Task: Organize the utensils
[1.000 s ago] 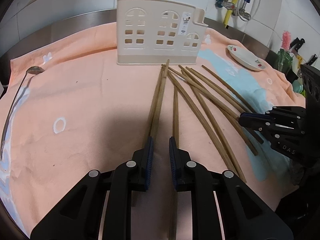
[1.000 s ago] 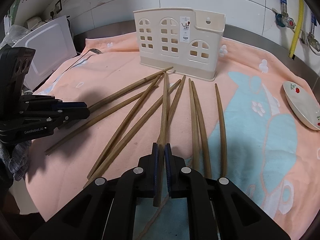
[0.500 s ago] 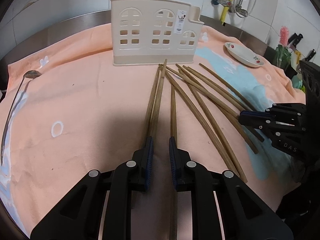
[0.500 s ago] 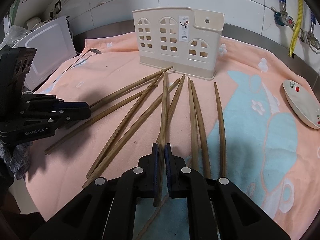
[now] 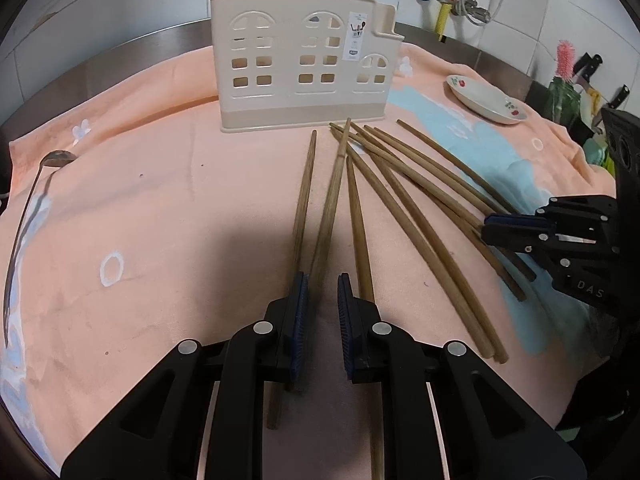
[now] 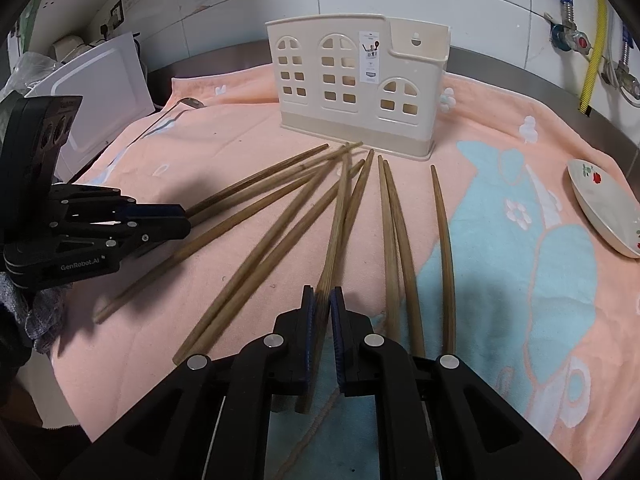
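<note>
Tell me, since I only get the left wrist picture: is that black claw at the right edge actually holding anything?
Observer: Yes. The right wrist view shows the right gripper shut on one chopstick, which runs out between its pads toward the holder.
Visitor: What lies beyond the spoon, off the towel?
Observer: A white, flat-topped appliance stands right beside the towel's edge. I cannot tell what it is.
Visitor: Is the low end of that little house any different?
Observer: It is a separate open compartment, with a hanging hole in its back wall.
</note>
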